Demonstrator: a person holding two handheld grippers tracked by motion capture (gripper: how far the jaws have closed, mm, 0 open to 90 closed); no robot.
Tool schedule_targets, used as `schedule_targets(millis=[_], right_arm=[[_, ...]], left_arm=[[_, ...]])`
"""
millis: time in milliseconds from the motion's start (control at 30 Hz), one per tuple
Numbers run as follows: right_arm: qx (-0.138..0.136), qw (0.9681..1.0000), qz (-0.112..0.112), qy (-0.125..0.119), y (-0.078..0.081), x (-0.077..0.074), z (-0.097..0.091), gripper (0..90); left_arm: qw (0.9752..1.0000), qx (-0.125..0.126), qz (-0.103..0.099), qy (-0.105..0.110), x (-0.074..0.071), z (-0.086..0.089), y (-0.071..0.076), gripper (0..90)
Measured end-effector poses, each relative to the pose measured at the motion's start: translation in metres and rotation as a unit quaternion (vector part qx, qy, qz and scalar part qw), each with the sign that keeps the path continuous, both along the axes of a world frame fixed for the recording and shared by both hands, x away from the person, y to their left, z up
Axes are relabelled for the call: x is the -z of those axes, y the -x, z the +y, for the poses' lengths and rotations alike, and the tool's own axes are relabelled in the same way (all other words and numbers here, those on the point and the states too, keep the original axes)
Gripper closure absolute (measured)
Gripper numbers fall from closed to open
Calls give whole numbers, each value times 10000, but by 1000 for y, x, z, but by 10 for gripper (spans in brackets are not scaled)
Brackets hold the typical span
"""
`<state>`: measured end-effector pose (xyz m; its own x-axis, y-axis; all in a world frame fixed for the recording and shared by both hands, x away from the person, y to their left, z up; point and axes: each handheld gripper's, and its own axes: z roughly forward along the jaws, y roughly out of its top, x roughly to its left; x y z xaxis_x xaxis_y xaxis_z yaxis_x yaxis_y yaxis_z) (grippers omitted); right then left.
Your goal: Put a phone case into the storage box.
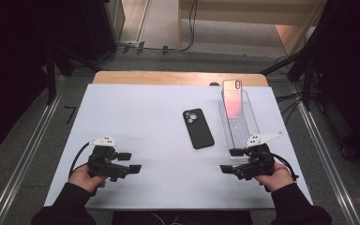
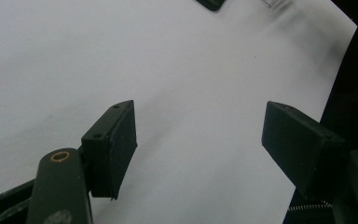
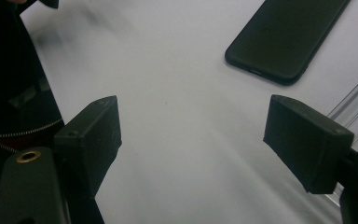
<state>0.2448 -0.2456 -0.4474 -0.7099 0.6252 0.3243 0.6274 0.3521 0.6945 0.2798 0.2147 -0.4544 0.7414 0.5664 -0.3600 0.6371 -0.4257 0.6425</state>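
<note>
Jaws on both the left gripper [image 1: 132, 162] and the right gripper [image 1: 228, 160] stand apart, nothing between them, both low at the near edge of the white worktop [image 1: 136, 117]. Flat black phone [image 1: 198, 128] lies mid-worktop, just left of the clear plastic tray [image 1: 248, 123] with the pink phone [image 1: 232, 97] leaning at its far end. Suggest right gripper: straddle the black phone's long edges, come in level, close slowly.

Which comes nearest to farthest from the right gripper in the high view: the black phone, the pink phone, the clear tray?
From the right gripper:
1. Clear tray, its near end just ahead of the gripper.
2. Black phone, flat on the white table, ahead and to the left.
3. Pink phone, propped at the tray's far end.
</note>
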Motion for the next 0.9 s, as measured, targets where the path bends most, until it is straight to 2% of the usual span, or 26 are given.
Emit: schedule_targets(millis=[267,400,900], right_arm=[[476,9988,24,-69,-12,-11,9,168],[717,9974,9,26,-18,-12,13,167],[1018,9946,-56,167,-38,-14,27,167]], left_arm=[[10000,-9,2,7,0,1,1,270],[10000,-44,2,5,0,2,3,270],[10000,-63,1,-16,0,2,5,270]])
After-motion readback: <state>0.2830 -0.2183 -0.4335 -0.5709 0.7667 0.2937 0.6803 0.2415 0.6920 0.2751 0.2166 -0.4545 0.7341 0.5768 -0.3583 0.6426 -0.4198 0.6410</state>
